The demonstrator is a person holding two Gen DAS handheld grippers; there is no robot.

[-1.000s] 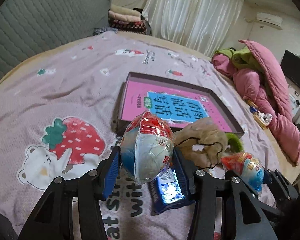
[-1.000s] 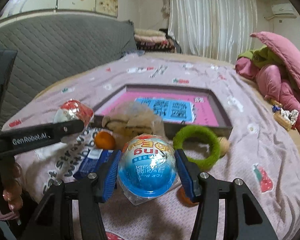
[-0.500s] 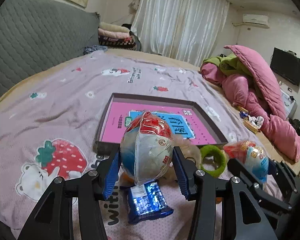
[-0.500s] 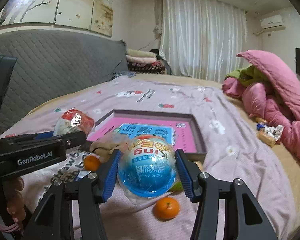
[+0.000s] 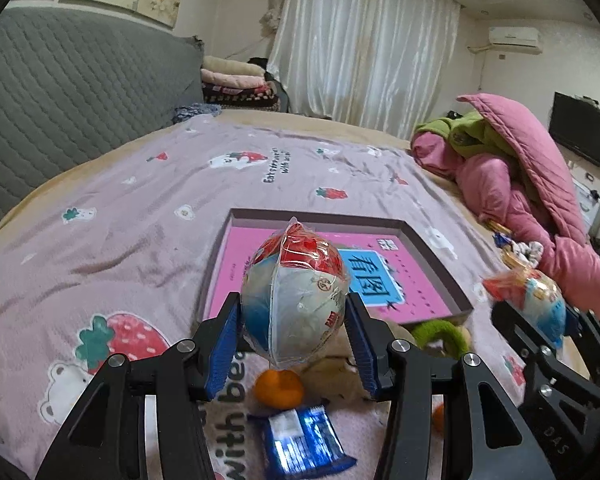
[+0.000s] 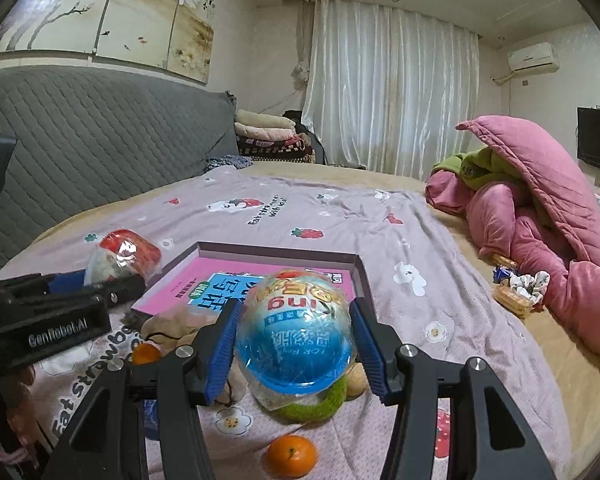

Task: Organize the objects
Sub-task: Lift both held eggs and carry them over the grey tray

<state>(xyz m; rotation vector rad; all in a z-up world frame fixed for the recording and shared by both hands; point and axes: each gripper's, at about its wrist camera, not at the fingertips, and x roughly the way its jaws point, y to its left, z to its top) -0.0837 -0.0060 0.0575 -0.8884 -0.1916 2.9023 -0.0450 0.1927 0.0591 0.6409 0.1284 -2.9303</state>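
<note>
Your left claw (image 5: 294, 342) squeezes a shiny wrapped bowl (image 5: 294, 300) and your right claw (image 6: 296, 354) squeezes another (image 6: 296, 336), both up in the air just in front of the pink box (image 5: 440, 248). The wrap looks slippery, so a bowl could slide out and land on the oranges (image 6: 291, 455) in front of the box.

Green ring (image 6: 320, 404) mostly hidden behind the held blue bowl (image 6: 296, 340). Blue packet (image 5: 304, 442) print blurred, unreadable. Second orange (image 5: 439, 416) largely masked by gripper frame, near right.
</note>
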